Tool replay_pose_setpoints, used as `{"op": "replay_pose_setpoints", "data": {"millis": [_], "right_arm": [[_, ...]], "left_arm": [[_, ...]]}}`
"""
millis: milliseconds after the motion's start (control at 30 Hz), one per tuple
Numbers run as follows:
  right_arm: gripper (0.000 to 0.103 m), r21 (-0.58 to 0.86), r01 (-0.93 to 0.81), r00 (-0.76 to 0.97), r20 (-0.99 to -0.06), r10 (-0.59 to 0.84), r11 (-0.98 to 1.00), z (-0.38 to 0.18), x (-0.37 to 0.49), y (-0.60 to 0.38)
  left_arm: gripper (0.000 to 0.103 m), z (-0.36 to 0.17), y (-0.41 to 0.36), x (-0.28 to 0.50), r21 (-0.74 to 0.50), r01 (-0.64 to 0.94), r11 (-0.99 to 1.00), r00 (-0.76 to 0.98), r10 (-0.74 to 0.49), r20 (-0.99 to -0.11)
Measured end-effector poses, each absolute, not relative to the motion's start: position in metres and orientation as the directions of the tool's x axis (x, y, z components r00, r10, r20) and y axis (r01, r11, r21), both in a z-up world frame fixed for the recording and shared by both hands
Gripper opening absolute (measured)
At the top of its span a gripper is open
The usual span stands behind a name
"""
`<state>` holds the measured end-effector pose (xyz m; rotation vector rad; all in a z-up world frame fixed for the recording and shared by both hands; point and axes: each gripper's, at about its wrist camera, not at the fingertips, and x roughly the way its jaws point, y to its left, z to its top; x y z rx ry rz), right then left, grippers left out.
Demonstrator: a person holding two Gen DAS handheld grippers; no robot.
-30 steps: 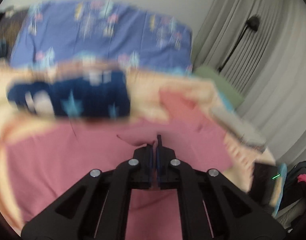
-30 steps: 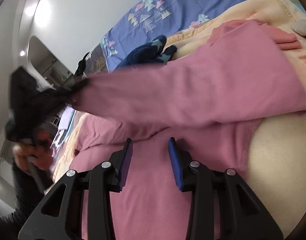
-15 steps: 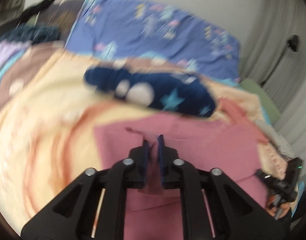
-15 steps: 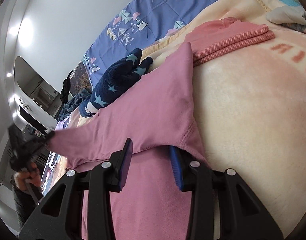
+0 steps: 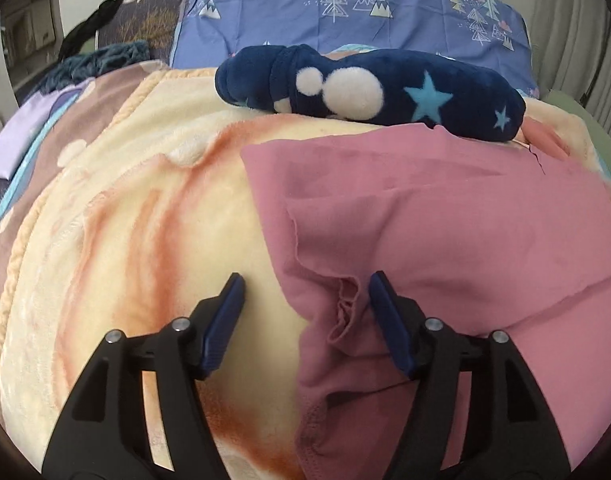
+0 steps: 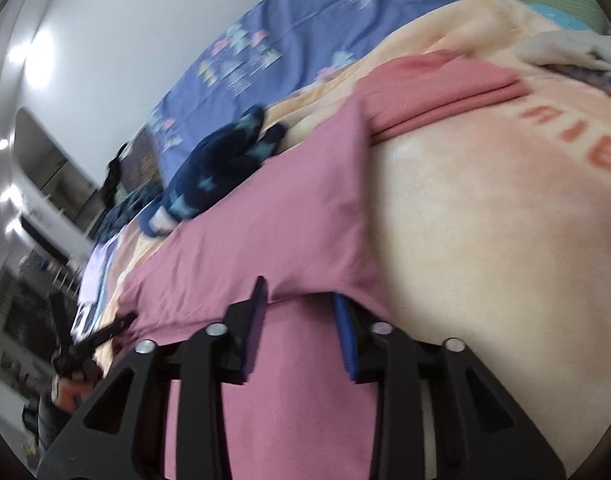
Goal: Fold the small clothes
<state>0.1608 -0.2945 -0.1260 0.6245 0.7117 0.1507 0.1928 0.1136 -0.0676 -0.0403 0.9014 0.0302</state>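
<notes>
A cream blanket (image 5: 153,216) is covering the bed. The pink garment (image 5: 445,216) is lying folded across it. Left tongs (image 5: 305,292), just opening, are gaping around its edge. Right tongs (image 6: 299,300), closing, are straddling the fold, pads unpressed.

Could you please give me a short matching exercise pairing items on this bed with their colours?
Items:
1. folded garment
2. plush toy
3. blanket
4. pillowcase

Colours:
A. cream with orange swirls
B. blue-violet with a tree print
C. pink
D. navy with light blue stars

Pairs: 1-C, 2-D, 3-A, 4-B
</notes>
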Motion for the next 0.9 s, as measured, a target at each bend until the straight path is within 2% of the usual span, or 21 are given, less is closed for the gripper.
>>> {"op": "replay_pose_setpoints", "data": {"millis": [67, 167, 267, 367, 433, 467, 500, 600, 700, 800, 833, 867, 900], "right_arm": [[0.012, 0.669, 0.111, 0.736, -0.552, 0.392, 0.735, -0.137, 0.159, -0.312], [0.011, 0.628, 0.109, 0.722, -0.583, 0.373, 0.770, -0.136, 0.156, -0.310], [0.019, 0.530, 0.076, 0.712, -0.622, 0.326, 0.844, -0.119, 0.147, -0.293], [0.023, 0.538, -0.020, 0.718, -0.579, 0.386, 0.843, -0.097, 0.147, -0.286], [0.032, 0.525, -0.020, 0.735, -0.569, 0.369, 0.851, -0.080, 0.162, -0.291], [0.043, 0.518, -0.005, 0.736, -0.577, 0.354, 0.855, -0.076, 0.170, -0.296], [0.050, 0.517, 0.012, 0.734, -0.586, 0.343, 0.856, -0.074, 0.185, -0.303], [0.051, 0.520, 0.103, 0.711, -0.635, 0.303, 0.848, -0.083, 0.231, -0.324], [0.051, 0.639, 0.102, 0.657, -0.619, 0.431, 0.762, -0.105, 0.270, -0.336], [0.051, 0.674, 0.091, 0.632, -0.608, 0.480, 0.733, -0.114, 0.291, -0.334], [0.049, 0.664, 0.090, 0.636, -0.612, 0.470, 0.742, -0.114, 0.294, -0.331], [0.039, 0.654, 0.081, 0.641, -0.612, 0.463, 0.752, -0.114, 0.296, -0.328], [0.012, 0.645, 0.068, 0.641, -0.613, 0.462, 0.761, -0.113, 0.297, -0.326]], "left_arm": [[0.068, -0.065, 0.116, 0.190, -0.042, -0.050, 0.998, 0.624, -0.002, -0.782], [0.071, -0.062, 0.118, 0.183, -0.053, -0.041, 0.998, 0.628, -0.016, -0.778], [0.073, -0.066, 0.121, 0.181, -0.076, -0.047, 0.996, 0.630, -0.030, -0.776], [0.075, -0.069, 0.126, 0.180, -0.128, -0.054, 0.990, 0.633, -0.065, -0.771], [0.075, -0.068, 0.128, 0.181, -0.151, -0.052, 0.987, 0.631, -0.085, -0.771], [0.075, -0.065, 0.130, 0.182, -0.172, -0.041, 0.984, 0.632, -0.108, -0.768], [0.075, -0.062, 0.131, 0.183, -0.197, -0.024, 0.980, 0.635, -0.137, -0.760], [0.076, -0.049, 0.141, 0.192, -0.255, -0.013, 0.967, 0.661, -0.183, -0.728], [0.077, -0.049, 0.152, 0.218, -0.299, -0.027, 0.954, 0.642, -0.212, -0.737], [0.076, -0.061, 0.160, 0.249, -0.346, -0.062, 0.936, 0.607, -0.240, -0.757], [0.074, -0.065, 0.161, 0.258, -0.370, -0.065, 0.927, 0.603, -0.259, -0.755], [0.072, -0.066, 0.162, 0.264, -0.384, -0.064, 0.921, 0.605, -0.270, -0.749], [0.051, -0.067, 0.162, 0.269, -0.402, -0.053, 0.914, 0.616, -0.286, -0.734]]}}
